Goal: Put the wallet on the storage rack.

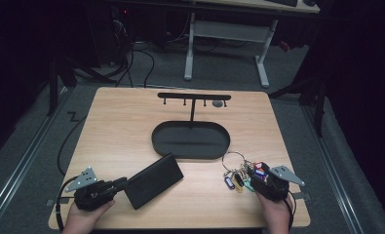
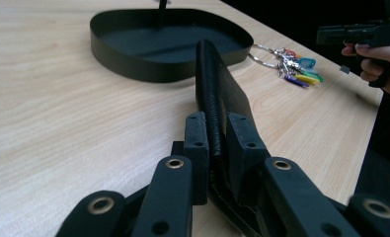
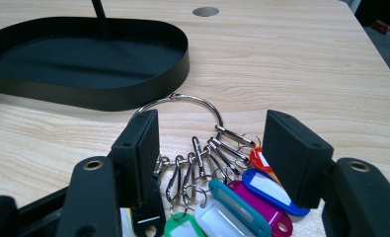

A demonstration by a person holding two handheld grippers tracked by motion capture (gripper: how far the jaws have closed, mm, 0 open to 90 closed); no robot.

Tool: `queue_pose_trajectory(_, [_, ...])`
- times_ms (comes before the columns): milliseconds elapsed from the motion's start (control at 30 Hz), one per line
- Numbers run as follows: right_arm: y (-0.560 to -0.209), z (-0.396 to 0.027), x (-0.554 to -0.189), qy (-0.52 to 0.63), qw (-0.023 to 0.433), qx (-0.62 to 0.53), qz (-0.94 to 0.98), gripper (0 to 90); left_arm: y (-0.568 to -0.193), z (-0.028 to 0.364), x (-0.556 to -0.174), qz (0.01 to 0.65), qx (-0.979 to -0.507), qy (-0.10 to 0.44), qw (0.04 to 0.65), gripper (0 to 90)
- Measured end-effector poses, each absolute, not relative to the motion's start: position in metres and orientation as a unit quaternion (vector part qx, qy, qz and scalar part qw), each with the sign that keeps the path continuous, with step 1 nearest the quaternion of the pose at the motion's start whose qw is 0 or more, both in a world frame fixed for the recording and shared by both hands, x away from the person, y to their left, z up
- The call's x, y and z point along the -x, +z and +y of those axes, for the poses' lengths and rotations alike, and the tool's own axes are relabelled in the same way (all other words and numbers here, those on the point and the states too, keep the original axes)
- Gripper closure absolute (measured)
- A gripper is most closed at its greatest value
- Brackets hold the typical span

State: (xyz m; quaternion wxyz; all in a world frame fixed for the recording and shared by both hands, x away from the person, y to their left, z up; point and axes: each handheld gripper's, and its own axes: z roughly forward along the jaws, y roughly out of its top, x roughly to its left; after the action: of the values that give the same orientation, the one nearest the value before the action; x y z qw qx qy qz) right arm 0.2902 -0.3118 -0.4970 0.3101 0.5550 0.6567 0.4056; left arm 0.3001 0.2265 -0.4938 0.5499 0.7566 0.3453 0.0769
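A black leather wallet [image 1: 154, 180] is clamped at one end between the jaws of the left gripper [image 2: 216, 143], its far end resting on the tabletop [image 1: 112, 131] just short of the black oval tray [image 1: 157, 141]; the end grip is judged to leave the rest free for sliding or lifting toward the tray. The left hand [image 1: 83, 217] is held low at the near edge, the gripper lying almost level and angled toward the tray. The right gripper [image 3: 210, 155] is set wide over a ring of coloured key tags [image 3: 232, 197], pads apart and clear of it, presumably lined up for a pick. The right hand [image 1: 277, 212] is kept low, pointing forward. A hook stand [image 1: 194, 96] rises from the tray.
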Motion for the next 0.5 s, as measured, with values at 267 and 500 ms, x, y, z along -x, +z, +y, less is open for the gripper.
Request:
queue_pose_trajectory(267, [-0.498, -0.311, -0.288, 0.400, 0.310, -0.555, 0.660, 39.9, -0.485, 0.226, -0.302, 0.324, -0.754, 0.096, 0.563, 80.4])
queue_pose_trajectory(500, [-0.499, -0.316, -0.284, 0.399, 0.312, -0.562, 0.654, 39.9, -0.484, 0.228, -0.316, 0.331, -0.747, 0.099, 0.569, 80.6])
